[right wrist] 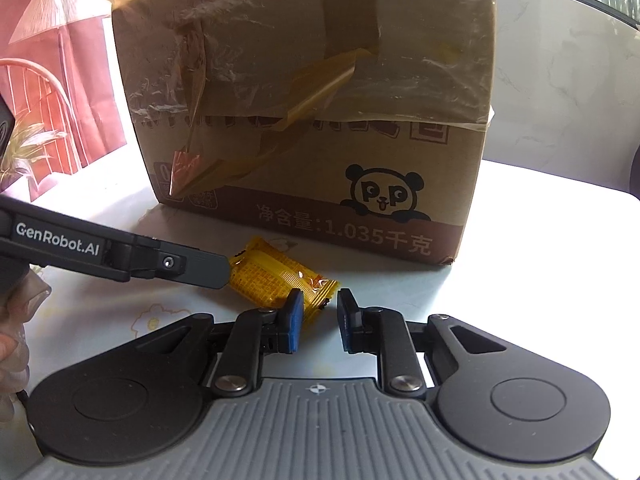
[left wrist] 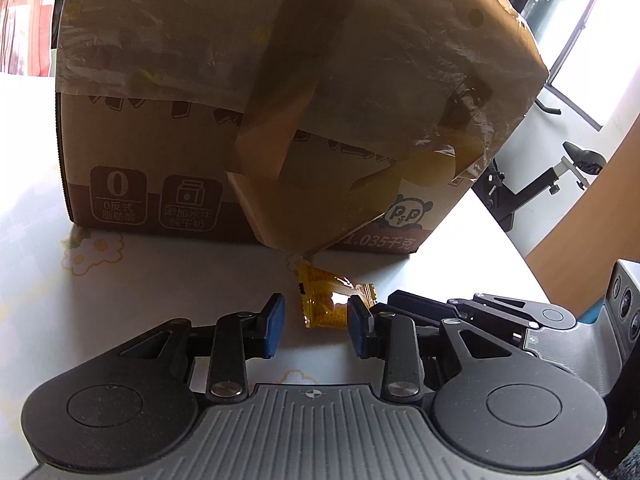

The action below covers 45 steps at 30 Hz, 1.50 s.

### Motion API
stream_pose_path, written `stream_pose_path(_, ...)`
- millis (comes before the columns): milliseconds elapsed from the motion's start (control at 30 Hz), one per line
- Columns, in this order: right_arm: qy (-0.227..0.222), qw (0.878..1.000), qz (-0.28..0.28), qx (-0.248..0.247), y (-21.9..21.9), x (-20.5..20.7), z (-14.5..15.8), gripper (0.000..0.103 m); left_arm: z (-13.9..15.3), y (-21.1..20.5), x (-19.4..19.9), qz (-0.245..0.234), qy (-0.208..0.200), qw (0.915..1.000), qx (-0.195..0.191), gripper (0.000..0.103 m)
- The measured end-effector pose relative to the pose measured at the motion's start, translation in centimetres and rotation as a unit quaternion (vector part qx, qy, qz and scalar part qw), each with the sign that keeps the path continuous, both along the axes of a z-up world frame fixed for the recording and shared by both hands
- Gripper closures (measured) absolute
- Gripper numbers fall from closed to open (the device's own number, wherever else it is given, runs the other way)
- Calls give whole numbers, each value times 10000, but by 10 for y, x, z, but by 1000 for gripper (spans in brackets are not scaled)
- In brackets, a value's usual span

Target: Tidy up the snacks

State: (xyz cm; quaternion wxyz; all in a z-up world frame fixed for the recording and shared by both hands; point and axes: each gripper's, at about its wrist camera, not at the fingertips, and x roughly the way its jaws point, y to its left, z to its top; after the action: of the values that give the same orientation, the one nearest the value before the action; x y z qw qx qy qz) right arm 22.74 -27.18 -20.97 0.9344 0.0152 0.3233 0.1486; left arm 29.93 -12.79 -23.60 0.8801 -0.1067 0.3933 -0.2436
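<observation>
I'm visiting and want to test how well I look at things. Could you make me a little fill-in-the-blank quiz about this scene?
1. The snack packet on the table has a wrapper coloured ____.
2. The animal printed on the cardboard box is a ____.
3. Both the left gripper and the right gripper have their jaws ____.
4. The pads on the gripper fingers are coloured ____.

Missing words: yellow; panda; open; blue
</observation>
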Motion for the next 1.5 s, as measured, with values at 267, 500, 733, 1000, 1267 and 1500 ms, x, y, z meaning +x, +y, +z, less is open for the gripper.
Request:
stream_pose_path(267,-41,9998,171,3,5,-2,-4,82,-10,-7,4,33,155,9999,-69,76)
stream_pose_path(500,-62,9994,335,-21,10,-3,-5,83,-14,7,-13,62,117,9998,-141,87)
stream_pose_path(733,281,9976,362,512,0,3,1,80,-15,5,-16,21,-14,10000,-36,88)
stream_pose_path(1000,533,9911,133,1216,-14,13,1,78,-20,13,-15,-6,-39,9998,-169,89)
stream_pose_path(1267,652,9815,-70,1798,-30,27,-6,78,-20,18,-17,-22,-77,9997,-223,90)
stream_pose_path(1500,570,9821,5,1796,-30,19,-7,91,-19,20,-18,-6,-74,9998,-182,92)
